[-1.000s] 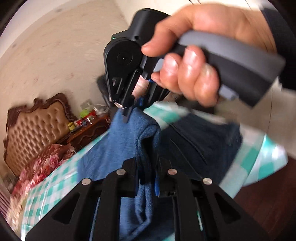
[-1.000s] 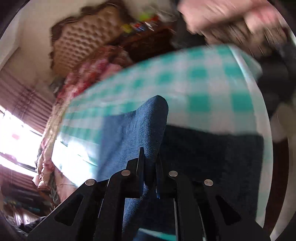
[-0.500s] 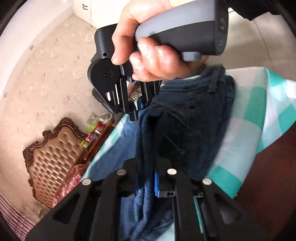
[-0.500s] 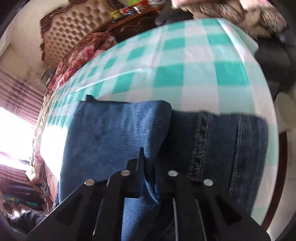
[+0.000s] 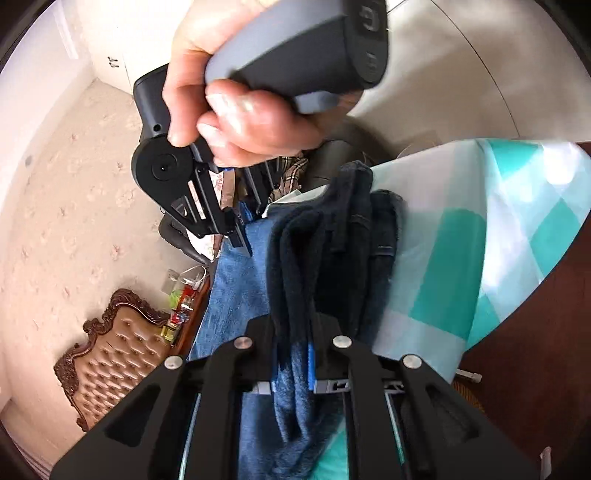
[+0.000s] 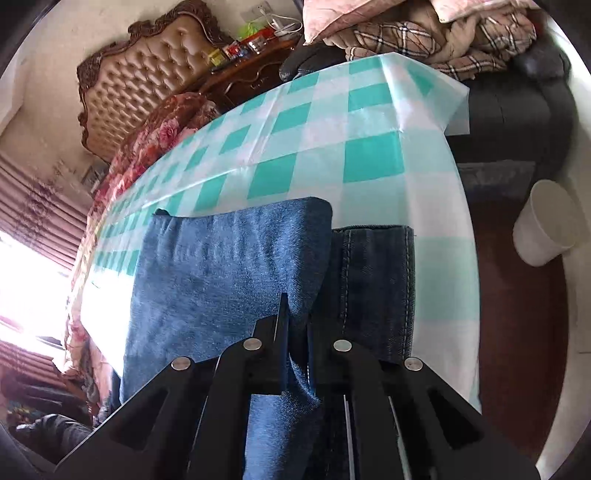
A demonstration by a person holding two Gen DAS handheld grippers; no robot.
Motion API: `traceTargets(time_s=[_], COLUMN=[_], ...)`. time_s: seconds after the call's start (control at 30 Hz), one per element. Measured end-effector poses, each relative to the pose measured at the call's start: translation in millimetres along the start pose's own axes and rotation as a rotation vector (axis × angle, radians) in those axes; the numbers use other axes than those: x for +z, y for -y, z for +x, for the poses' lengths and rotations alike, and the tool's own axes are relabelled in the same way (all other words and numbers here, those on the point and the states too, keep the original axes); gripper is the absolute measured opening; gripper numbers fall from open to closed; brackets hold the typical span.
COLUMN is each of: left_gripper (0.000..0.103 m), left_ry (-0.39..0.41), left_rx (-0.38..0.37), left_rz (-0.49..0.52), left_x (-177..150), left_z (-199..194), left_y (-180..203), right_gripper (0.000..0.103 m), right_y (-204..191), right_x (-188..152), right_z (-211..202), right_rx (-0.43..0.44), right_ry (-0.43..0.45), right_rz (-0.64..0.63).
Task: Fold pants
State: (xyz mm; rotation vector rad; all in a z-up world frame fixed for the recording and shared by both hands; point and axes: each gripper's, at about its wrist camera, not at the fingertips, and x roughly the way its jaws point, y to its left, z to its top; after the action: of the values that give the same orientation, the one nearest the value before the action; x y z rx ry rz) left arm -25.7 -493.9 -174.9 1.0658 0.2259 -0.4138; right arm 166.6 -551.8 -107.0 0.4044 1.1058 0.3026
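Blue denim pants (image 6: pixel 229 269) lie on a table with a green-and-white checked cloth (image 6: pixel 325 122). A lighter folded layer lies over the darker waistband part (image 6: pixel 376 288). My right gripper (image 6: pixel 295 332) is shut on an edge of the lighter layer. My left gripper (image 5: pixel 293 343) is shut on a bunched fold of the pants (image 5: pixel 332 258), which hang down between its fingers. The right gripper also shows in the left wrist view (image 5: pixel 240 236), held by a hand, pinching the pants' far edge.
A tufted brown headboard (image 6: pixel 140 77) and a floral bedspread (image 6: pixel 155 125) stand beyond the table. A wooden nightstand with small items (image 6: pixel 251 62), piled blankets (image 6: pixel 443 33) on a dark sofa and a white cup (image 6: pixel 546 229) on the floor are nearby.
Both grippers have carried the lifted fold across the pants toward the waistband and lowered it; the lighter layer now lies flatter on the table. Both stay shut on the cloth.
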Motion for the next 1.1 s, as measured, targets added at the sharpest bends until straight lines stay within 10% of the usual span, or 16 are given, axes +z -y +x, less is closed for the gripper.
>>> traceTargets(time_s=[0.23, 0.47, 0.57, 0.63, 0.7, 0.9, 1.1], left_gripper=[0.01, 0.011, 0.02, 0.053, 0.069, 0.069, 0.043], left_ry=[0.05, 0.019, 0.022, 0.032, 0.061, 0.096, 0.04], left_rx=[0.052, -0.023, -0.025, -0.014, -0.066, -0.285, -0.565], left_rz=[-0.067, -0.005, -0.008, -0.042, -0.114, -0.543, -0.81], left_x=[21, 27, 28, 29, 24, -20, -23], left_z=[-13, 8, 4, 1, -11, -33, 84], left_y=[-36, 9, 18, 10, -9, -127, -224], right_gripper=[0.008, 0.008, 0.014, 0.035, 0.046, 0.046, 0.045], right_y=[-21, 26, 36, 41, 46, 27, -31], right_x=[6, -2, -8, -8, -8, -32, -78], right_z=[-50, -24, -14, -16, -28, -90, -62], right_rx=[0.017, -0.034, -0.039, -0.05, -0.098, -0.284, -0.46], right_ry=[0.092, 0.039, 0.047, 0.065, 0.11, 0.33, 0.359], right_rz=[-0.09, -0.014, 0.016, 0.045, 0.073, 0.094, 0.05])
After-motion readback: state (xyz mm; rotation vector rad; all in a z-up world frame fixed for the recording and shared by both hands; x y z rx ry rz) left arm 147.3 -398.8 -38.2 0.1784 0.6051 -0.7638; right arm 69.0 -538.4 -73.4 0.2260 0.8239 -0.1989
